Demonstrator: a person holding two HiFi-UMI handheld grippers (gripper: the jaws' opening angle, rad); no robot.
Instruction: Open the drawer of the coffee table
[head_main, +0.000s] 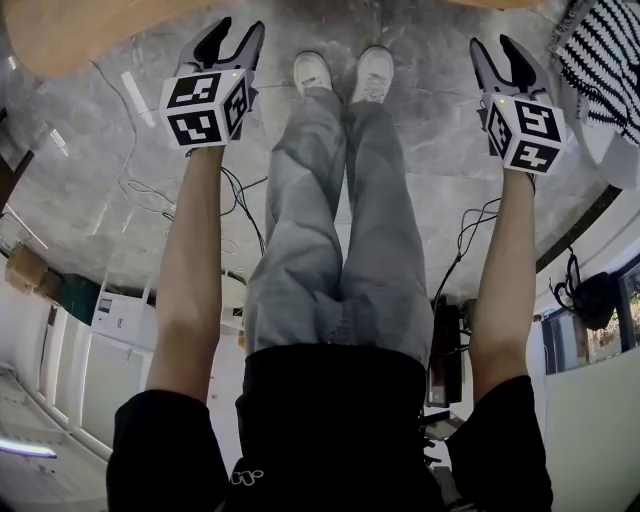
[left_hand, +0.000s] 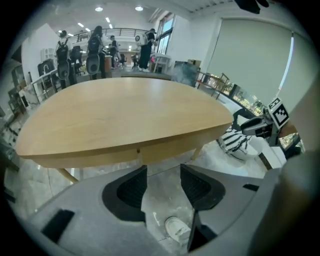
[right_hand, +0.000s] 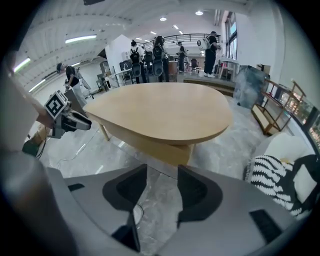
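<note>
Left claw (head_main: 235, 40) spread wide and empty, coffee table (left_hand: 125, 115) at 12 o'clock with what looks like the drawer front (left_hand: 167, 150) in its rim, stiff handle-less wood so I'd hook the underside, right claw (head_main: 497, 55) wide and empty too.

Setting: large open-plan indoor hall, part workplace, part mock living area.
Floor: polished grey marble-look floor (head_main: 450, 180), loose cables (head_main: 470, 222) trailing over it, centre of the head view.
Ceiling: white, with recessed round lights (left_hand: 99, 9), top of the left gripper view.
Occupants: several standing people (left_hand: 94, 50) wearing backpacks, upper left of the left gripper view.
Upper level: railing (right_hand: 192, 36) along a gallery, top centre of the right gripper view.
Glazing: tall window behind a drawn roller blind (left_hand: 250, 65), upper right.
Furnishing: low light-wood table (right_hand: 160, 112); striped cushion (right_hand: 272, 182) on a white seat, lower right; wooden rack (right_hand: 280, 107), right edge.
Storage: white cabinets (head_main: 110, 350), lower left of the head view.
</note>
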